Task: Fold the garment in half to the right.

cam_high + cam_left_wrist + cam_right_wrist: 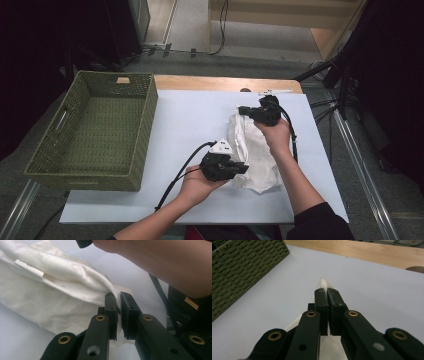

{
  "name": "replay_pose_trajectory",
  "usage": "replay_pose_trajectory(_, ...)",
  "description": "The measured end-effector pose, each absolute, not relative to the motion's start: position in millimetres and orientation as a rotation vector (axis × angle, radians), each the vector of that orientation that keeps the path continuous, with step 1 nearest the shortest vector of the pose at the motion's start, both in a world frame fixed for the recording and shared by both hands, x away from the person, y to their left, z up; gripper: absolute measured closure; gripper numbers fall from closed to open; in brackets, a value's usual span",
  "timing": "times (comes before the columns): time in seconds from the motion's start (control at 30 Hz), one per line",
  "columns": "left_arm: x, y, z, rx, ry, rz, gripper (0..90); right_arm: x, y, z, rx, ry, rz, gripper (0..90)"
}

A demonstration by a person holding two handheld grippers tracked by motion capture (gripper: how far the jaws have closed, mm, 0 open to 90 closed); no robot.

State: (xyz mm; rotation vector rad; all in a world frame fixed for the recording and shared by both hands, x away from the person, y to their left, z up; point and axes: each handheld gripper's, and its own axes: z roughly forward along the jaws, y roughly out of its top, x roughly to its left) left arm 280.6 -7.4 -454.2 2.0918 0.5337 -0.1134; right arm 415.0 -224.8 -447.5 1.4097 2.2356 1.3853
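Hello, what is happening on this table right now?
A person is handling a white cloth on a white-covered table with two hand-held grippers. The left gripper is shut on a fold at the cloth's near edge, and the right gripper is shut on its far end. The cloth lies crumpled between them, stretched along its length. An empty green woven basket stands on the left side of the table, apart from the cloth.

Matt crinkled white cloth [252, 150]; coarse woven green basket [95, 130].
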Motion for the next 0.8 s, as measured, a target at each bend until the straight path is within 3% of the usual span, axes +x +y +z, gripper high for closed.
replay_pose_trajectory(0.8, 288, -57, -465, 2.133, 0.45, -0.185, 84.4, 398, -278, -451, 1.527, 2.112, 1.348, 85.4)
